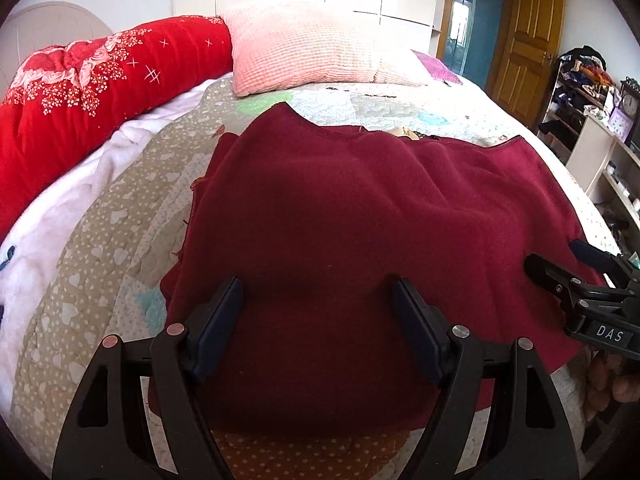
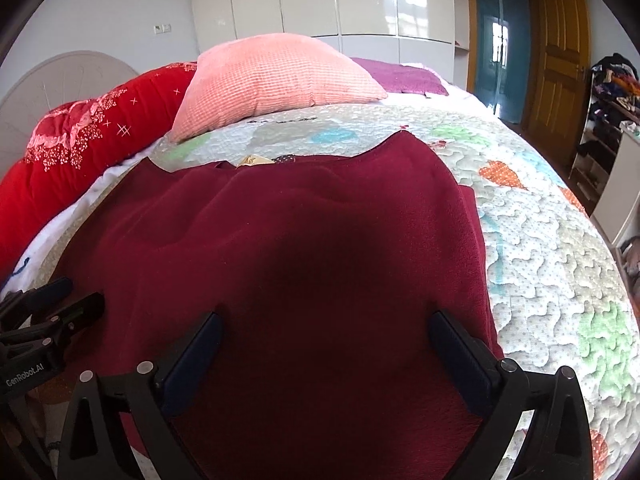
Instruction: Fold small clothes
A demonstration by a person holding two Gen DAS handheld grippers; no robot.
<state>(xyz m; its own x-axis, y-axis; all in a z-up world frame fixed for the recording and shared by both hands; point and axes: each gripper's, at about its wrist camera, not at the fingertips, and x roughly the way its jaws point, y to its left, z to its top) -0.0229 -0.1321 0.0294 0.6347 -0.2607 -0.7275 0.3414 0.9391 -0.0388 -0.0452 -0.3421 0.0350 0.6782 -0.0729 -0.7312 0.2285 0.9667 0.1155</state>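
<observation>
A dark maroon fleece garment [image 1: 360, 216] is spread flat on a patchwork quilted bedspread [image 1: 100, 248], its 2 pointed far corners directed toward a pink ribbed pillow [image 1: 304, 48]. A small pale scrap of other cloth [image 2: 254, 160] is seen at the garment's far edge. Along the left side of the bed, a rolled red floral quilt [image 1: 80, 92] is laid.

The left gripper [image 1: 316, 304] is held low over the near left part of the garment with its 2 black fingers set wide apart; nothing is clamped between the blue pads [image 1: 218, 328], and only flat fleece is seen below the gap. The right gripper [image 2: 326, 340] is held over the near right part of the garment, its fingers likewise spread fully, with no fabric pinched. Whether the fingertips are touching the fleece cannot be told. Each gripper is caught at the edge of the other's view. A yellow wooden door [image 1: 528, 40] and cluttered shelves [image 1: 580, 76] are seen beyond the bed on the right.
</observation>
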